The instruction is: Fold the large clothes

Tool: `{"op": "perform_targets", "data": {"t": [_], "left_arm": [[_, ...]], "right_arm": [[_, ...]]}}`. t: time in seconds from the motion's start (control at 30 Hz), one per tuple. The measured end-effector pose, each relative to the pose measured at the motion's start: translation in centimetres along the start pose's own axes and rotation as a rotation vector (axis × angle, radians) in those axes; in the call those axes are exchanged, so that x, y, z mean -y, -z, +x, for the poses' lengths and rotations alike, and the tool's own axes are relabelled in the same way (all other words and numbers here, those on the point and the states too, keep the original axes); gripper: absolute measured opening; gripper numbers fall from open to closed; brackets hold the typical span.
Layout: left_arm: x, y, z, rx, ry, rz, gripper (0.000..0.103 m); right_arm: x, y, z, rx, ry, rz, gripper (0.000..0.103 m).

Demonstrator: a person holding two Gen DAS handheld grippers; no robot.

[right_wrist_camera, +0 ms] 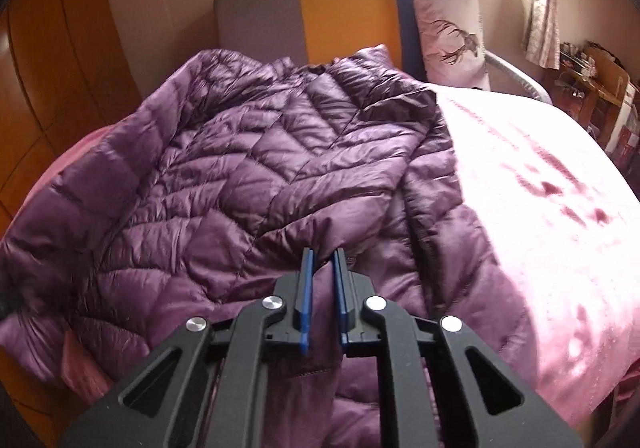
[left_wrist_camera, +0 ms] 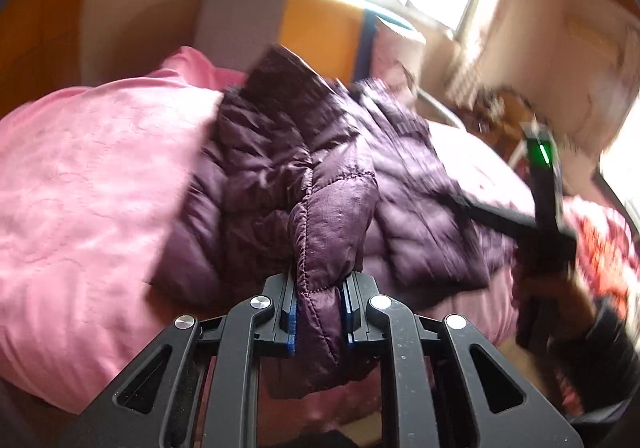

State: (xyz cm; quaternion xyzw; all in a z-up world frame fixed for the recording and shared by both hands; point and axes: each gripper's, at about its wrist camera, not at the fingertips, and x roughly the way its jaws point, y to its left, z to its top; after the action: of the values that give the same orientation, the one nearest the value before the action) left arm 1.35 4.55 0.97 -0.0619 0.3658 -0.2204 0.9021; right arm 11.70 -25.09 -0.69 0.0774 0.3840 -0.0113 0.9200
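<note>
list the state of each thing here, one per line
purple quilted puffer jacket: spread on the bed, partly bunched
left claw: shut on a jacket fold
right claw: shut on the jacket's near edge
pink bedspread: laid over the bed
deer-print pillow: propped against the headboard

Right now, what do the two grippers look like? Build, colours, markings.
Both match: the left gripper and right gripper have matte black linkage arms with triangular cut-outs, round silver pivot caps, and black fingers faced with blue pads. No cables or printed markings show. In the left view, the right unit's body appears black with a lit green indicator. Anything worn on the hands is too blurred to tell.
</note>
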Motion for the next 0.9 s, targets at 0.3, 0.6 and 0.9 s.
{"op": "perform_targets", "data": {"t": [0.3, 0.6, 0.9], "left_arm": [[-13.2, -4.9, -0.8, 0.112, -0.451, -0.288, 0.016], [-15.7, -4.7, -3.8, 0.230, -0.793, -0.359, 0.076], [-9.4, -0.4, 3.2, 0.024, -0.408, -0.221, 0.076]], "right_arm": [[8.0, -2.1, -1.6, 0.050, 0.248, 0.111, 0.005], [5.6, 0.4, -1.6, -0.009, -0.001, 0.102, 0.058], [-1.6, 2.2, 0.4, -0.050, 0.002, -0.191, 0.008]]}}
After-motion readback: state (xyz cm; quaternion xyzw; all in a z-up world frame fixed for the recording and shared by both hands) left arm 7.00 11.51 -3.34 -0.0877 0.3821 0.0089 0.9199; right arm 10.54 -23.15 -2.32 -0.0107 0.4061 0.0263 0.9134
